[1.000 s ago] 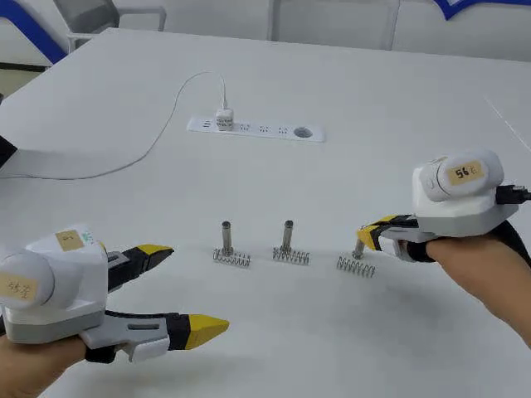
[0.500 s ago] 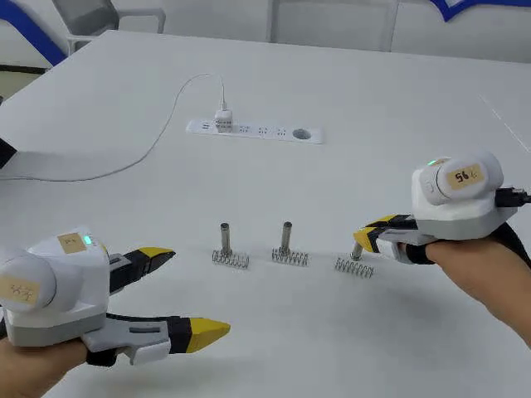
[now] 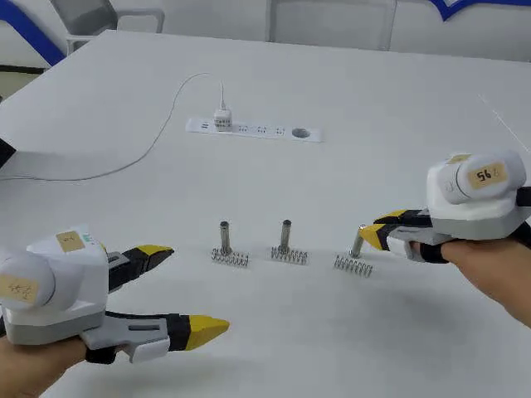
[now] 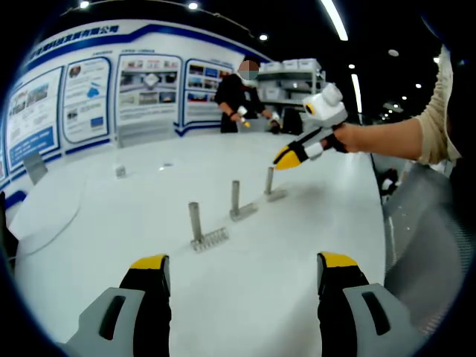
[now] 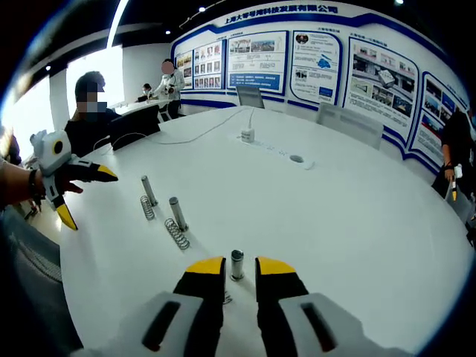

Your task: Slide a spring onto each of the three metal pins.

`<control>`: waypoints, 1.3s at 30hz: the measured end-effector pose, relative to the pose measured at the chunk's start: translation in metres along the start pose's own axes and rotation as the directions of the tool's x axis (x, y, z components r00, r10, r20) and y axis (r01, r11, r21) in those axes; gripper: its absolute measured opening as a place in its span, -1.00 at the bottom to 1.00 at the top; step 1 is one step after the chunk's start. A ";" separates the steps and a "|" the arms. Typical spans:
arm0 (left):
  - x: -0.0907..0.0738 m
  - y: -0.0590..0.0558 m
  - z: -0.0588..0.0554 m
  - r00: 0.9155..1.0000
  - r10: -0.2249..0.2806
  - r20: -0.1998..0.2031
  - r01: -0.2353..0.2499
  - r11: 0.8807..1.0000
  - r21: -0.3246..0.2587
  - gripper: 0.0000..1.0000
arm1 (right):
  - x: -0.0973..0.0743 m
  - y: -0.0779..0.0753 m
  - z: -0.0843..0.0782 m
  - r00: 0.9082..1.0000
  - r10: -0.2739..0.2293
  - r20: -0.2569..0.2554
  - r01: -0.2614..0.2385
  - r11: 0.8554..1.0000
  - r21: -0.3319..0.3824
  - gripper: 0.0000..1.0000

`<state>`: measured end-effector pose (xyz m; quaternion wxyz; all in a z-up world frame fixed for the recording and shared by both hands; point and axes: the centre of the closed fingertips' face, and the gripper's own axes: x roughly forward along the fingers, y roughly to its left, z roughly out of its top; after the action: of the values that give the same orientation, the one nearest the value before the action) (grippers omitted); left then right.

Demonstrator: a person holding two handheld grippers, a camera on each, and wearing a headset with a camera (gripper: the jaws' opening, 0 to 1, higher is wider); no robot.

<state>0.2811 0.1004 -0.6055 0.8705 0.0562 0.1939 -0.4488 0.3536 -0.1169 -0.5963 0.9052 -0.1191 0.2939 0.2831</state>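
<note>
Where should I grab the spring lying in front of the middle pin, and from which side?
Probably across the coils at mid-length of the spring, coming down from above on the near side. It lies flat on the table with its axis sideways, and the middle pin stands upright just behind it, so both ends stay free.

Large white tabletop point(image 3: 373, 99). Far centre: white power strip point(image 3: 253, 130), charger plugged in, cable point(image 3: 158, 137) trailing left. Grey chairs point(image 3: 332, 21) along far edge. Walls: blue-trimmed poster panels point(image 5: 320, 67). Dark ceiling, long light strips point(image 4: 335, 18). Shelving point(image 4: 294, 82) far off.
</note>
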 end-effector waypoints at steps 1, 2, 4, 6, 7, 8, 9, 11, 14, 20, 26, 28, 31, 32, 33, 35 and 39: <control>0.000 0.000 0.000 1.000 0.000 0.001 0.000 1.000 0.000 0.65 | -0.001 0.000 -0.002 1.000 0.004 -0.001 -0.004 1.000 -0.005 -0.66; 0.000 0.000 0.000 1.000 0.001 0.000 -0.001 1.000 0.001 0.65 | -0.001 0.000 -0.003 1.000 0.010 -0.004 -0.010 1.000 -0.008 -0.66; 0.001 0.001 0.001 1.000 0.001 0.002 -0.001 1.000 0.000 0.65 | -0.003 0.004 -0.008 0.999 0.037 -0.011 -0.037 0.999 -0.017 -0.66; 0.001 0.002 0.002 1.000 0.001 0.003 -0.001 1.000 -0.001 0.65 | -0.003 0.007 -0.014 0.998 0.062 -0.023 -0.063 0.998 -0.031 -0.66; 0.001 0.002 0.001 1.000 0.001 0.002 -0.001 1.000 0.000 0.65 | -0.003 0.009 -0.016 0.997 0.073 -0.026 -0.074 0.997 -0.035 -0.66; 0.001 0.002 0.001 1.000 0.001 0.000 -0.001 1.000 0.000 0.65 | -0.003 0.011 -0.019 0.996 0.085 -0.033 -0.086 0.996 -0.037 -0.66; 0.001 0.002 0.001 1.000 0.001 0.000 -0.001 1.000 -0.001 0.64 | -0.003 0.011 -0.022 0.995 0.095 -0.039 -0.096 0.995 -0.038 -0.66; 0.001 0.002 0.000 1.000 0.000 0.000 0.000 1.000 -0.002 0.65 | -0.002 0.012 -0.028 0.992 0.116 -0.051 -0.118 0.992 -0.044 -0.66; 0.001 0.002 0.000 1.000 0.000 -0.002 0.000 1.000 -0.002 0.64 | -0.001 0.017 -0.034 0.987 0.148 -0.064 -0.152 0.986 -0.068 -0.66; 0.001 0.002 0.000 1.000 0.000 -0.003 0.000 1.000 -0.004 0.64 | 0.006 0.021 -0.046 0.978 0.179 -0.106 -0.190 0.977 -0.098 -0.66; 0.001 0.002 -0.002 1.000 0.003 -0.007 -0.003 1.000 -0.008 0.64 | 0.013 0.022 -0.054 0.972 0.198 -0.123 -0.212 0.972 -0.107 -0.66; 0.001 0.003 -0.002 1.000 0.003 -0.008 -0.003 1.000 -0.010 0.64 | 0.015 0.022 -0.055 0.972 0.200 -0.127 -0.214 0.970 -0.112 -0.66; 0.000 0.003 -0.003 1.000 0.005 -0.009 -0.005 1.000 -0.012 0.64 | 0.017 0.022 -0.055 0.970 0.207 -0.126 -0.222 0.968 -0.115 -0.66; 0.000 0.003 -0.003 1.000 0.005 -0.009 -0.005 1.000 -0.013 0.64 | 0.018 0.022 -0.056 0.970 0.207 -0.130 -0.222 0.968 -0.120 -0.66; 0.000 0.003 -0.004 1.000 0.006 -0.010 -0.006 1.000 -0.013 0.64 | 0.019 0.022 -0.055 0.969 0.211 -0.129 -0.226 0.966 -0.124 -0.67; 0.000 0.003 -0.004 1.000 0.006 -0.011 -0.006 1.000 -0.015 0.64 | 0.019 0.022 -0.055 0.968 0.217 -0.127 -0.232 0.964 -0.126 -0.67; 0.000 0.003 -0.004 1.000 0.005 -0.011 -0.005 1.000 -0.018 0.63 | 0.022 0.022 -0.057 0.966 0.222 -0.135 -0.240 0.961 -0.140 -0.68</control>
<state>0.2826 0.1029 -0.6096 0.8711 0.0514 0.2026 -0.4444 0.3290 -0.1116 -0.6560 0.8349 -0.1704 0.3359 0.4013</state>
